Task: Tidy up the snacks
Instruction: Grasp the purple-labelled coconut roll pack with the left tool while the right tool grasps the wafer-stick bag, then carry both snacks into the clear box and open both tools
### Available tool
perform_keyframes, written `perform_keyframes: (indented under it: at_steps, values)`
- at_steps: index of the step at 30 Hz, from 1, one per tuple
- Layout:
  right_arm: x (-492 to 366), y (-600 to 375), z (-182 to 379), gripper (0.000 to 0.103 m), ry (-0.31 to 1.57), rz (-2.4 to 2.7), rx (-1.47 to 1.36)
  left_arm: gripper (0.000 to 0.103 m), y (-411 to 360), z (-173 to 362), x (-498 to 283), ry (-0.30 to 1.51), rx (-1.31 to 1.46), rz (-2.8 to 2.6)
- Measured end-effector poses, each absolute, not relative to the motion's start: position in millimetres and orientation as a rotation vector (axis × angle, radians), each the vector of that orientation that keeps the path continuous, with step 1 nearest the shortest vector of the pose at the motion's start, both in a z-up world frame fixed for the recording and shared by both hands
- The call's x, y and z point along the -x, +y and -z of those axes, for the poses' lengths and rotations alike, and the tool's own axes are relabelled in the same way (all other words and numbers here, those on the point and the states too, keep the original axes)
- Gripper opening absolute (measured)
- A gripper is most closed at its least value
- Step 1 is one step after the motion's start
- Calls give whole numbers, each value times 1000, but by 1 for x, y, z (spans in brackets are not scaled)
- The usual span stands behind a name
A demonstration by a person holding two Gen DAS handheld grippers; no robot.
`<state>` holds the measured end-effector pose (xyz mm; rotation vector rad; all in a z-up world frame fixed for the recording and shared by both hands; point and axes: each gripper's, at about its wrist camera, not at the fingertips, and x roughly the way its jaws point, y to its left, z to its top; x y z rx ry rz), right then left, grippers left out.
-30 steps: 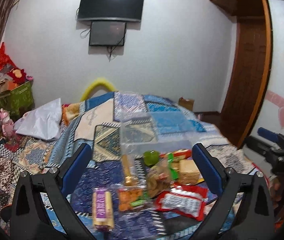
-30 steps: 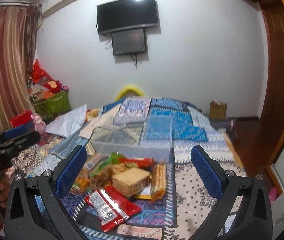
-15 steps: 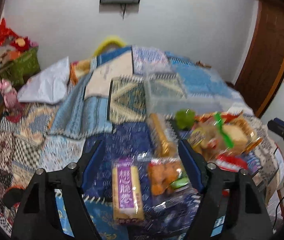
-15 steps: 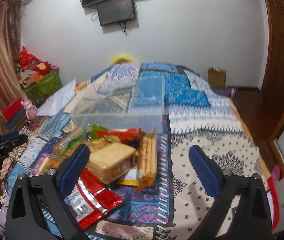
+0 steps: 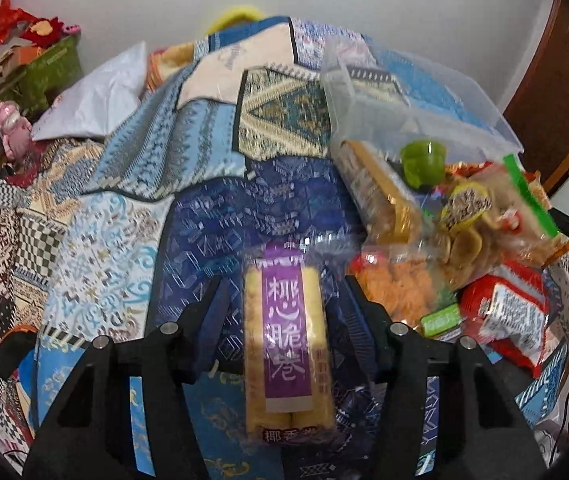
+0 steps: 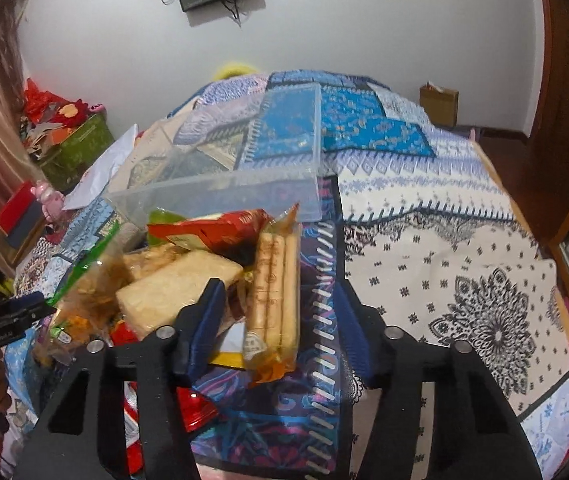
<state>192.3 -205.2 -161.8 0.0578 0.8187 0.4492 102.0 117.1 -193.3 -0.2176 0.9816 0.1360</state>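
Snacks in crinkly wrappers are lying heaped on a patchwork blue-patterned bedspread (image 5: 212,216), right in front of a clear rectangular plastic storage box (image 5: 412,108) that is sitting open on the same cover. Nearest the box, a small green jelly cup (image 5: 422,160) is resting against its front wall, with a long clear-wrapped golden biscuit pack (image 5: 380,192) just beside it and a clear bag of round crackers with a green seal strip (image 5: 480,220) on the other side. The left gripper (image 5: 284,308) is straddling a clear packet of yellow egg rolls with a purple label (image 5: 286,344), its blue-padded fingers standing wide on either side of the packet and not touching it. A red-and-white foil packet (image 5: 512,316) is lying at the pile's edge farthest from the box. In the right wrist view, the right gripper (image 6: 278,316) is likewise spread wide around a slim clear-wrapped pack of pale wafer sticks (image 6: 274,288), which is leaning on the heap; whether its pads are touching the wrapper is unclear. A pale square block of crackers in clear wrap (image 6: 172,288) is sitting just beside that pack, with a red snack packet (image 6: 220,232) between it and the box (image 6: 244,184).
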Motion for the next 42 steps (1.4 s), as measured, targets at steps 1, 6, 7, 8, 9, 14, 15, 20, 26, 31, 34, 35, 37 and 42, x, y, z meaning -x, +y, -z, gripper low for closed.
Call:
perform_keyframes:
  at_steps: [1, 6, 7, 8, 9, 14, 15, 20, 26, 31, 34, 35, 37, 42]
  values:
    - [-193, -205, 165, 44, 830, -452, -54, 57, 117, 196, -102, 993, 217, -135]
    - [-194, -199, 171, 36, 856, -459, -36, 52, 119, 213, -104, 1034, 241, -141]
    - [-195, -198, 172, 36, 860, -463, -33, 51, 120, 213, -103, 1032, 251, -139]
    - [-195, -197, 173, 35, 866, -469, -29, 49, 120, 213, -103, 1028, 255, -136]
    - [-196, -196, 174, 32, 868, -470, -26, 46, 120, 213, -103, 1024, 252, -134]
    - [-196, -195, 176, 23, 865, -477, -34, 45, 117, 211, -104, 1009, 226, -136]
    - [-195, -196, 175, 23, 860, -475, -36, 45, 117, 209, -104, 1004, 226, -138]
    - [-192, -202, 161, 23, 809, -471, -44, 45, 117, 190, -103, 958, 218, -134]
    - [-192, -208, 139, 23, 748, -470, -61, 45, 110, 149, -109, 852, 193, -115]
    - [-197, -208, 122, 23, 703, -476, -68, 45, 101, 118, -124, 776, 164, -99]
    - [-202, -208, 115, 23, 685, -487, -82, 45, 100, 103, -139, 745, 188, -73]
    - [-204, -207, 112, 23, 676, -487, -81, 45, 99, 100, -141, 739, 189, -70]
    - [-208, -204, 106, 23, 657, -490, -75, 45, 96, 94, -152, 722, 177, -67]
    - [-225, -196, 101, 23, 643, -502, -76, 45, 90, 80, -183, 705, 167, -38]
